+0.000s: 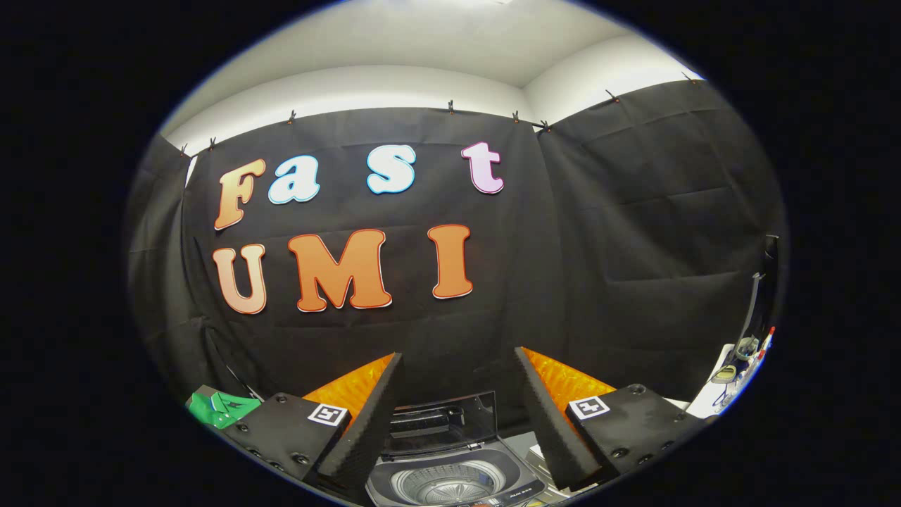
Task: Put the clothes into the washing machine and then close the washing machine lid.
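My gripper [457,415] is spread open and empty above one washing machine [450,475], whose lid [440,419] stands raised between my fingers. One green garment [222,408] lies off beside my left finger.

No readable text besides the booth wall's letters; each finger mount [328,414] bears a square black-and-white marker, no words; the washing machine [454,479] panel carries print, seemingly too small to read.
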`<state>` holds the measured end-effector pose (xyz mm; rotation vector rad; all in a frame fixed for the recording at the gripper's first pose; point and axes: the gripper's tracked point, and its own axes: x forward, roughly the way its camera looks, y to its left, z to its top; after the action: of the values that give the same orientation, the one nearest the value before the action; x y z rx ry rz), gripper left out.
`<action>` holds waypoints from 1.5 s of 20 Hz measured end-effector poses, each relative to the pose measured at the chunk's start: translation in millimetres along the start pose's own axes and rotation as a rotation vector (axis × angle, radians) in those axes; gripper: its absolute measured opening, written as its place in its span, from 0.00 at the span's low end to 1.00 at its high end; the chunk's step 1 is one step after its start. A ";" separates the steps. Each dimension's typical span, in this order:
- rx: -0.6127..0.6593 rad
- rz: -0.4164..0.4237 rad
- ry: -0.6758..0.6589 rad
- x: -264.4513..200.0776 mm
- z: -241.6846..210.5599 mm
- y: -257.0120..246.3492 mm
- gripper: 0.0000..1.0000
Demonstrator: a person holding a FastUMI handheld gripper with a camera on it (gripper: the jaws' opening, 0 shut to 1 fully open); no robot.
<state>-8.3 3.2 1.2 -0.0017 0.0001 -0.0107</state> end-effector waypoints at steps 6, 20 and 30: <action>-0.008 0.015 0.007 3.6 -1.6 9.9 0.99; -0.022 0.095 0.063 13.9 -20.6 55.0 0.99; -0.052 0.287 0.166 15.4 -66.8 157.3 0.99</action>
<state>8.8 160.3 -65.9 -0.0527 0.1669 0.2758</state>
